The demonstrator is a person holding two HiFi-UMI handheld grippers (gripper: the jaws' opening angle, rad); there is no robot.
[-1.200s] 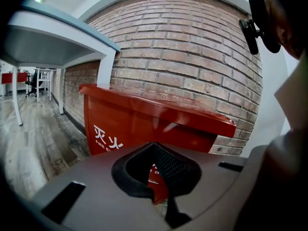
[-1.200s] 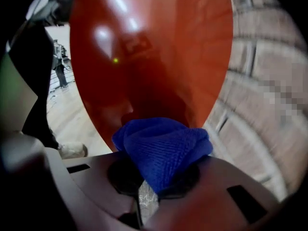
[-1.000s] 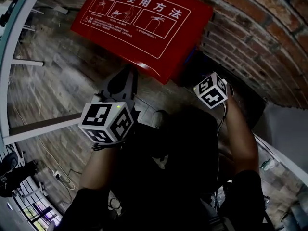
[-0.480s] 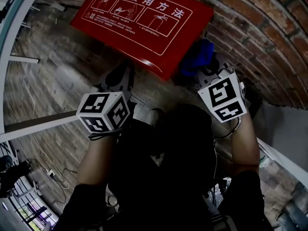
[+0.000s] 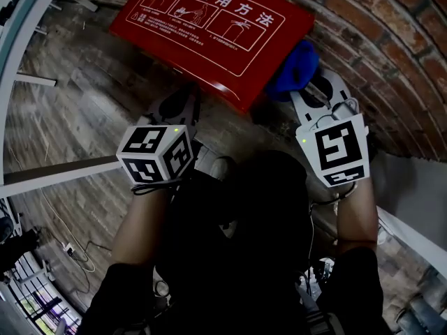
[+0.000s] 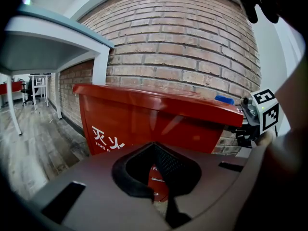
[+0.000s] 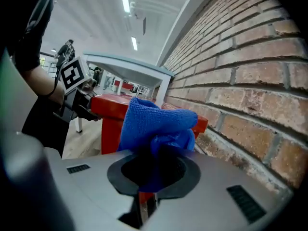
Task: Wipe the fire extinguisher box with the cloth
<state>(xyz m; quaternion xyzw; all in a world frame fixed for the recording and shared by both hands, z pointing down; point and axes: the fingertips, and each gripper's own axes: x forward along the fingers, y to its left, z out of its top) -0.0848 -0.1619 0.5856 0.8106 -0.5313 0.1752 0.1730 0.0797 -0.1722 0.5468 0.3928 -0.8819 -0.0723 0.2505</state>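
Note:
The red fire extinguisher box (image 5: 209, 26) stands against the brick wall, its top printed with white pictures and characters. My right gripper (image 5: 316, 93) is shut on a bunched blue cloth (image 5: 297, 68), which is at the box's right end near the wall. In the right gripper view the cloth (image 7: 156, 121) bulges out of the right gripper (image 7: 154, 165), with the box (image 7: 113, 112) just behind it. My left gripper (image 5: 178, 107) hangs in front of the box, shut and holding nothing. The box's front (image 6: 159, 117) fills the left gripper view beyond the left gripper (image 6: 155, 148).
A brick wall (image 5: 391, 54) runs behind and to the right of the box. Wood-plank floor (image 5: 77, 96) lies to the left. A white table frame (image 5: 28, 54) stands at the far left, and its top (image 6: 53, 37) overhangs the box's left end. The person's dark clothing fills the lower middle.
My right gripper has come up from low beside the box's right side, bringing the blue cloth into view at the box's top right end. The left gripper has barely moved.

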